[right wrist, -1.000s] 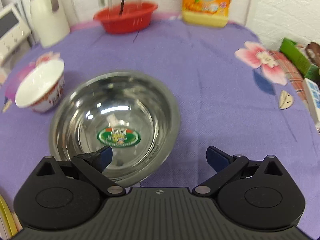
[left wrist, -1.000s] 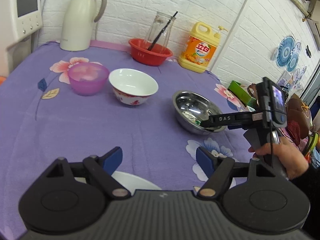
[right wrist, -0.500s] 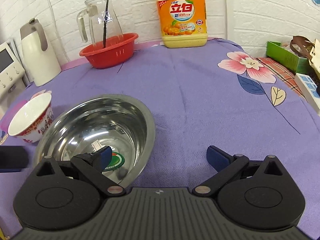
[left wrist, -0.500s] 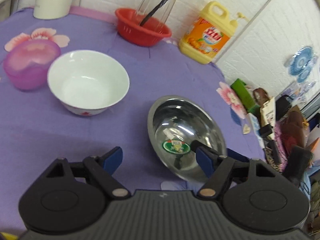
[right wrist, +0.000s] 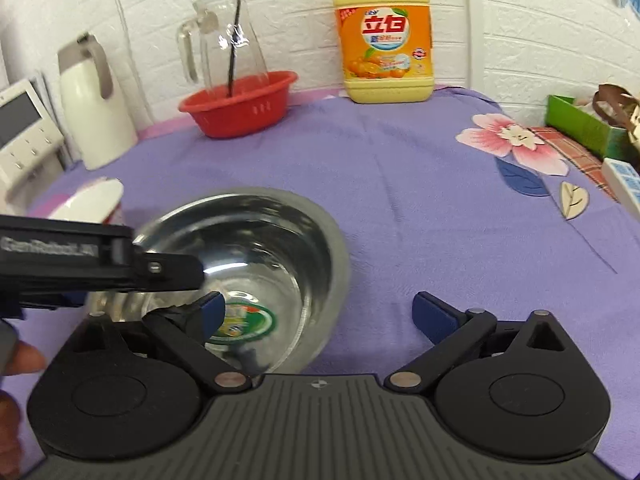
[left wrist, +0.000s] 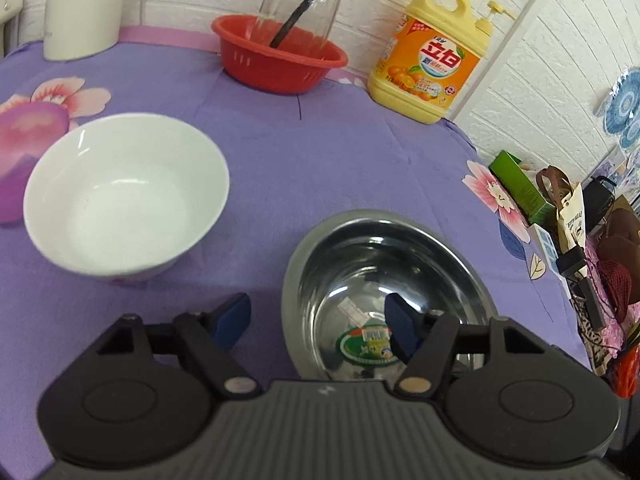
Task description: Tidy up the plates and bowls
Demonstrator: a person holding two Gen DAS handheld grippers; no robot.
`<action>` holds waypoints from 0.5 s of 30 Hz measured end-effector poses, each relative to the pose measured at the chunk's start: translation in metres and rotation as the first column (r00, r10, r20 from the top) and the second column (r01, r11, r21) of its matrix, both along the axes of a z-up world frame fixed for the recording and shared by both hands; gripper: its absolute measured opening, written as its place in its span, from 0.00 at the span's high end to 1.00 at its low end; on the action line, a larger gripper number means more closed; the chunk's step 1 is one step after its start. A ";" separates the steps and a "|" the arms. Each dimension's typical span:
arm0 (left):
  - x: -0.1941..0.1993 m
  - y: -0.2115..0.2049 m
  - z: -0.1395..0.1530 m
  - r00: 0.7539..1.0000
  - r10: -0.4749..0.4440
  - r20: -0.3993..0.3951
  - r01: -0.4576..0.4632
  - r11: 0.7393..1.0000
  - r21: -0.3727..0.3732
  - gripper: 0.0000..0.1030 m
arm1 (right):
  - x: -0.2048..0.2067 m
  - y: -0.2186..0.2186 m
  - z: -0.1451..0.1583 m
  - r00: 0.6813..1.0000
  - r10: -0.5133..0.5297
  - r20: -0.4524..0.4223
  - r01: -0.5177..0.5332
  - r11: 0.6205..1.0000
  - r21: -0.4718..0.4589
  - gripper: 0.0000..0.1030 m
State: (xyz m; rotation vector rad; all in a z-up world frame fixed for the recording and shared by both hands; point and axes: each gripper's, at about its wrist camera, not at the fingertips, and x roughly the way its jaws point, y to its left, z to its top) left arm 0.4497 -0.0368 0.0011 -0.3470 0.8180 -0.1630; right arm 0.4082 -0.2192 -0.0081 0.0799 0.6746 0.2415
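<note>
A steel bowl (left wrist: 384,264) with a green sticker inside sits on the purple cloth. My left gripper (left wrist: 316,320) is open and straddles its left rim, right finger inside the bowl. My right gripper (right wrist: 320,316) is open and straddles the bowl's (right wrist: 280,240) right rim, left finger inside. The left gripper's body (right wrist: 80,264) reaches over the bowl in the right wrist view. A white bowl (left wrist: 124,196) stands to the left. A purple bowl (left wrist: 20,136) sits beyond it.
A red basket (left wrist: 280,60) with a glass jug, a yellow detergent bottle (left wrist: 432,60) and a white kettle (left wrist: 80,12) stand along the back wall. A green box (left wrist: 516,184) and bags crowd the right table edge.
My left gripper has moved forward and right to the steel bowl's left rim. My right gripper has stayed at the bowl's right rim while its view levelled out.
</note>
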 end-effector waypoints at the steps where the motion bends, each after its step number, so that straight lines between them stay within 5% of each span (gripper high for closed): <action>1: 0.001 -0.001 -0.001 1.000 0.002 0.003 -0.002 1.000 0.008 0.43 | 0.000 0.002 0.000 1.000 0.003 0.005 -0.003 1.000 -0.009 0.00; 8: 0.003 -0.006 -0.003 0.999 0.029 0.039 -0.031 0.998 0.051 0.56 | -0.003 0.011 0.000 0.999 0.040 0.035 -0.038 0.998 -0.054 0.00; 11: 0.003 -0.013 -0.002 0.999 -0.022 0.040 0.019 0.997 0.078 0.67 | -0.006 0.018 0.000 0.996 0.084 0.039 -0.082 0.995 -0.058 0.01; 15: 0.000 -0.015 -0.002 0.998 -0.051 0.028 0.049 0.996 0.072 0.69 | -0.011 0.024 0.002 0.993 0.114 0.033 -0.112 0.992 -0.051 0.05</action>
